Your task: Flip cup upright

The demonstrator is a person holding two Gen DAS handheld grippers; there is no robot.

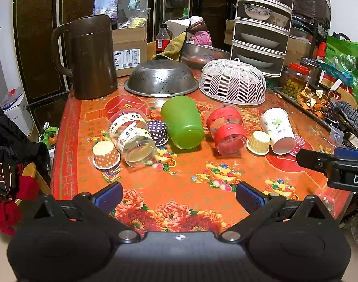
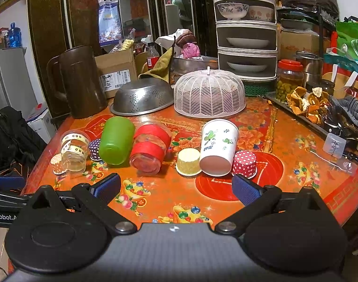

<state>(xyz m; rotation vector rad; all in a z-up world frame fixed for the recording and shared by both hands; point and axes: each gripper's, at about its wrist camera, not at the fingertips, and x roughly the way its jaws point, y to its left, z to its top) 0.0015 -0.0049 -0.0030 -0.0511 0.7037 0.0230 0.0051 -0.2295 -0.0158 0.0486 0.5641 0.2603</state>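
Observation:
Several cups lie on their sides in a row on the red patterned table [image 1: 190,171]: a clear cup with ribbon [image 1: 132,136], a green cup [image 1: 182,122], a clear cup with red ribbon [image 1: 226,129] and a white paper cup [image 1: 278,130]. The same row shows in the right wrist view: clear ribbon cup [image 2: 74,149], green cup [image 2: 116,139], red-ribbon cup [image 2: 150,146], white paper cup [image 2: 217,148]. Small paper cupcake cups stand among them, bottoms up. My left gripper [image 1: 179,195] is open and empty, near the front edge. My right gripper [image 2: 176,188] is open and empty, just short of the white cup.
A brown jug [image 1: 89,56], an upturned steel colander [image 1: 161,78] and a white mesh food cover [image 1: 233,82] stand behind the cups. A tiered dish rack [image 1: 261,25] and a jar [image 1: 296,80] are at the back right. A tray of dried peel [image 2: 305,105] lines the right edge.

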